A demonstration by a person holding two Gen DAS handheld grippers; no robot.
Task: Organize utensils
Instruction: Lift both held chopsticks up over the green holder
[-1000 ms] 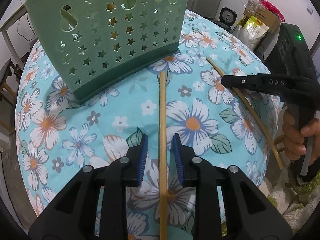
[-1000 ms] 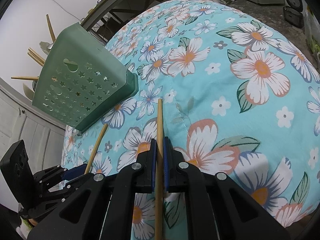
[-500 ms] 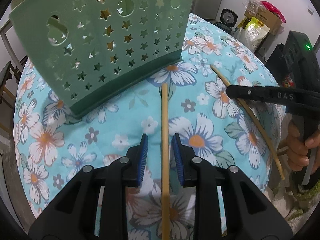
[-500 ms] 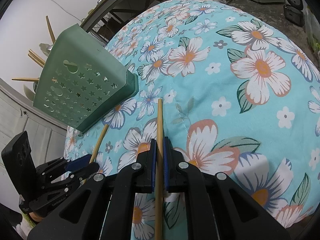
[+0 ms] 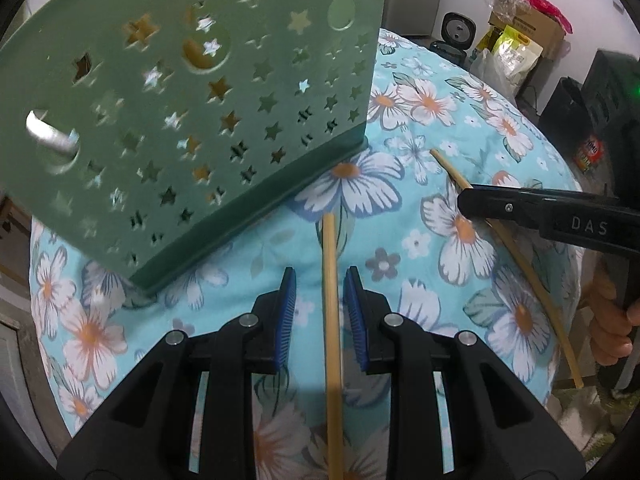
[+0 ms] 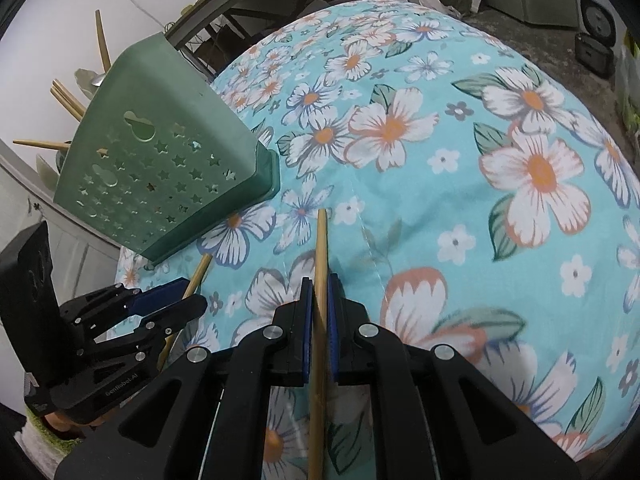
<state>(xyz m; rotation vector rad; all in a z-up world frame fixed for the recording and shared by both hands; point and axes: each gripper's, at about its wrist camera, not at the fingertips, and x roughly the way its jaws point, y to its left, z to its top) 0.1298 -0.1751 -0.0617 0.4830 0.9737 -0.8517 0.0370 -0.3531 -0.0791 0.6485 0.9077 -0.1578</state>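
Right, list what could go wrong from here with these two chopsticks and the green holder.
1. The left gripper has its fingers apart around its chopstick, not pressing it; lifting now would probably leave it on the tablecloth.
2. The right gripper pinches its chopstick well back from the tip, so the long free end may swing or catch the green holder.
3. The holder already bristles with utensils, which could block entry.

Green star-cutout basket (image 6: 160, 168); teal floral cloth (image 6: 440, 184) w/ white-orange blooms; tan chopstick (image 6: 319, 280); blue pads (image 5: 286, 316), prob. ribbed.
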